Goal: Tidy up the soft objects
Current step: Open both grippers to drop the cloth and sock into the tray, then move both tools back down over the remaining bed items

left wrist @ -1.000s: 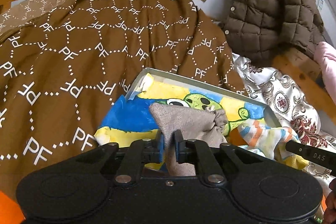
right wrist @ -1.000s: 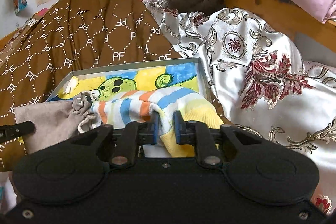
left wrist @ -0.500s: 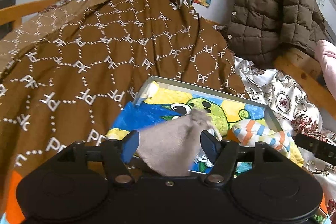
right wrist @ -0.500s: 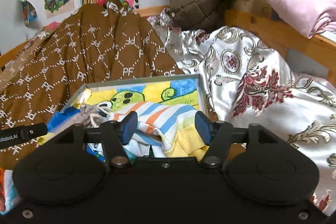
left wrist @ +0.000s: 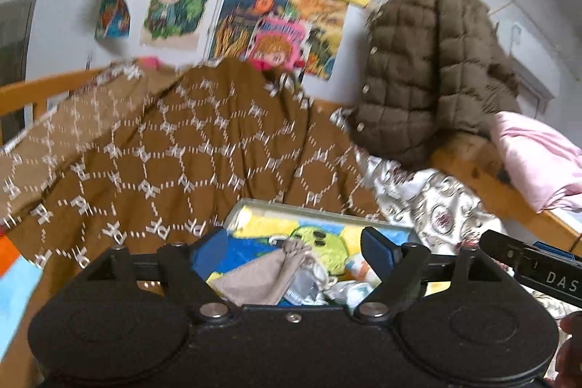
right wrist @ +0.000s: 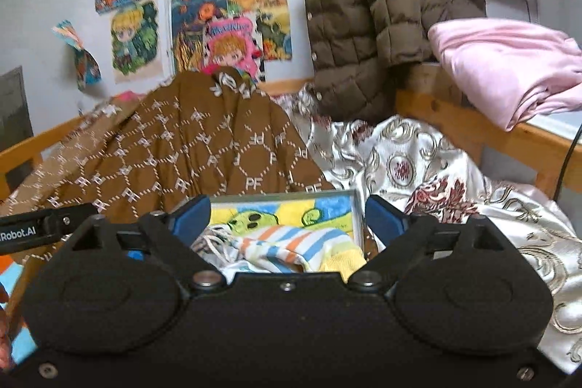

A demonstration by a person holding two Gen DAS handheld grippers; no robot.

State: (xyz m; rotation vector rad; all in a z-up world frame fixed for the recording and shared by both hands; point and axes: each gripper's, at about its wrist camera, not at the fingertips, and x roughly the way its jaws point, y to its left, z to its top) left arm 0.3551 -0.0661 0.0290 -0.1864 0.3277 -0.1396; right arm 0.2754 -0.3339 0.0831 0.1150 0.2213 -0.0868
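Both my tongs gape wide and empty: left gripper [left wrist: 296, 251], right gripper [right wrist: 287, 218]. Grey drawstring pouch [left wrist: 260, 278] and striped sock [right wrist: 291, 246] lie in the tray [right wrist: 358, 217], probably settled; blur hampers. Release step done; next, find another soft item.

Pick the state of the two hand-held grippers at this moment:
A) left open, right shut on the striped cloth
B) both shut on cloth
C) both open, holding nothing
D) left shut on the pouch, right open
C: the left hand-held gripper and right hand-held gripper both stand wide open, with the pouch and striped cloth lying loose in the tray.
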